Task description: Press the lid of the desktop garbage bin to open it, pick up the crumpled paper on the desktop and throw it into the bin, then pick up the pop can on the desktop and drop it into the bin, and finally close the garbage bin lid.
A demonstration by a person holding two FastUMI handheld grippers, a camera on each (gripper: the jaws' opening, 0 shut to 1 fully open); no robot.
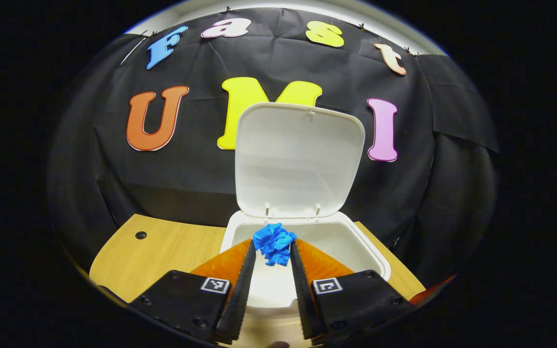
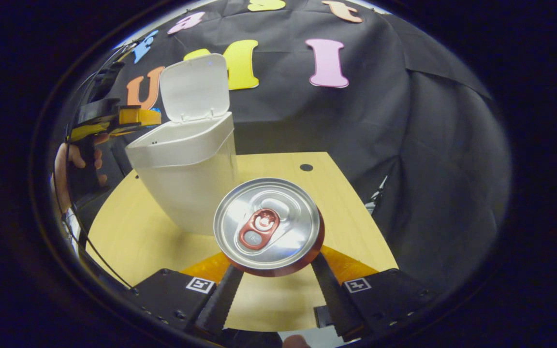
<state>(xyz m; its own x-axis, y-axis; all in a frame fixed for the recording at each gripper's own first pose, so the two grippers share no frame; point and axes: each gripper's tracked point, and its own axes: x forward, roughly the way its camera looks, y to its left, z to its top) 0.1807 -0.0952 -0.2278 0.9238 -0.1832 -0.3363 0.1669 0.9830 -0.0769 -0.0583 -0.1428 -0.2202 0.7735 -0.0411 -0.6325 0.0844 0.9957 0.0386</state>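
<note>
The white bin [image 1: 356, 237] stands with its lid [image 1: 298, 159] raised upright. In the left gripper view my left gripper [image 1: 272, 247] is shut on the blue crumpled paper [image 1: 273, 244], held just above the bin's opening near the hinge. In the right gripper view my right gripper [image 2: 276, 265] grips the pop can [image 2: 266, 227] from both sides; its silver top and red tab face the camera, and the fingertips are hidden under its rim. The bin [image 2: 186, 188] stands to the can's left, lid [image 2: 194, 87] up. The left gripper [image 2: 114, 118] hovers by that bin's left rim, held by a hand [image 2: 65, 164].
The wooden table [image 2: 128, 237] has a small dark hole [image 2: 306, 167] near its far edge and another [image 1: 140, 235] left of the bin. Black cloth walls close in behind and to the sides. Cables hang by the hand at the left.
</note>
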